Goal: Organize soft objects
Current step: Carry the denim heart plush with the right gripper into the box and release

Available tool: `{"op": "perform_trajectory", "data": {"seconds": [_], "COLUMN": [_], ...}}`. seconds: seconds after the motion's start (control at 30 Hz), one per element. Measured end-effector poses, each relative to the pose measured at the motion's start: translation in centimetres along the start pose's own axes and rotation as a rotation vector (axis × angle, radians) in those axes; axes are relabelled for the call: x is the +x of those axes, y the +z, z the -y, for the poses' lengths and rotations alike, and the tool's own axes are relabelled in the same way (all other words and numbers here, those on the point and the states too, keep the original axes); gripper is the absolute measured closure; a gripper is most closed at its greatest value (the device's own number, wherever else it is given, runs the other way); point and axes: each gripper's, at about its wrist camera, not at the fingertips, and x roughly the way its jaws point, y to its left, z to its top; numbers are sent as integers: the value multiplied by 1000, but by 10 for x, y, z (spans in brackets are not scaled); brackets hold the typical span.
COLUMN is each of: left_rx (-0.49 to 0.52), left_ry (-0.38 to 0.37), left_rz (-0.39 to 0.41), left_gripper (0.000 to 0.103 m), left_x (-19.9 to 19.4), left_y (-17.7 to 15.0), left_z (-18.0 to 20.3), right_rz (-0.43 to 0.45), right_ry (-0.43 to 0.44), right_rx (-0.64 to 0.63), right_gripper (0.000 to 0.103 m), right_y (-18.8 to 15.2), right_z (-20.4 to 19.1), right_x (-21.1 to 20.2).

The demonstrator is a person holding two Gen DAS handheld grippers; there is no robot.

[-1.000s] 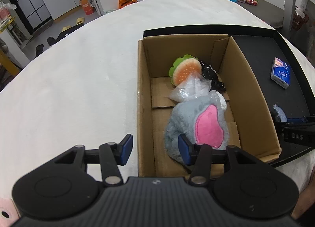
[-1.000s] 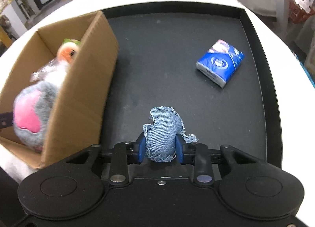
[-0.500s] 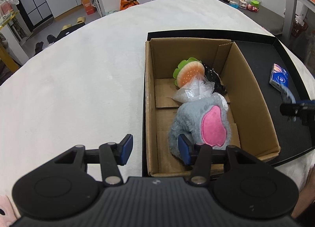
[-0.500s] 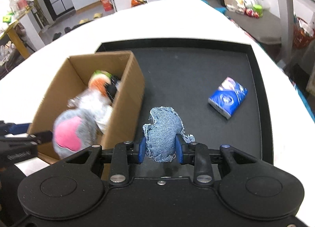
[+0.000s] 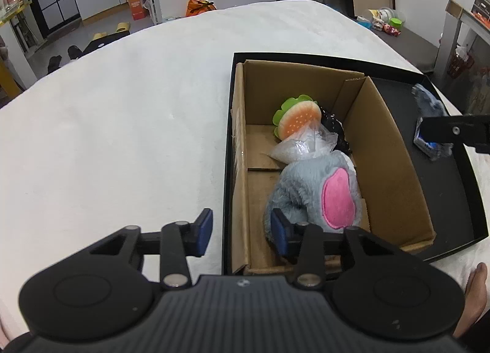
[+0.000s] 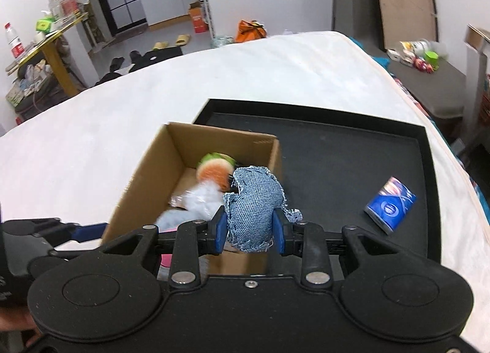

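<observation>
We have lifted the denim piece [image 6: 251,209], clenched between the pads of our right tool [image 6: 249,229], from the black tray [image 6: 352,175] to just above the cardboard box [image 6: 147,175], while our left tool [image 5: 242,232], its jaws just narrowed on nothing, straddles the box's near-left wall, so a drop among the plush toys [image 5: 315,193] seems next.

Grey plush [image 6: 196,199] motion-blurred in right wrist view, lower part behind gripper body. Black item [image 5: 335,129] behind burger toy [image 5: 298,118], prob. fabric, can't ID. Tissue pack [image 5: 428,144] partly occluded.
</observation>
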Motion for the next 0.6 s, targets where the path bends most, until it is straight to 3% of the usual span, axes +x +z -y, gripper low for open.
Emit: {"op": "perform_trajectory", "data": {"seconds": [0.27,0.6], "left_rx": [-30,-63], "left_ry": [-37,-67], "left_rz": [-10,-18], "left_gripper": [93,93], "left_x": [5,10], "left_y": [-1,-3], "left_z": [-9,-16], "right_rz": [-1,14], "right_ry": [30,95], "right_rx": [-47,-49], "right_gripper": [73,70], "right_y": [14,26], "right_z": [-31,-60], "right_x": [10,21]}}
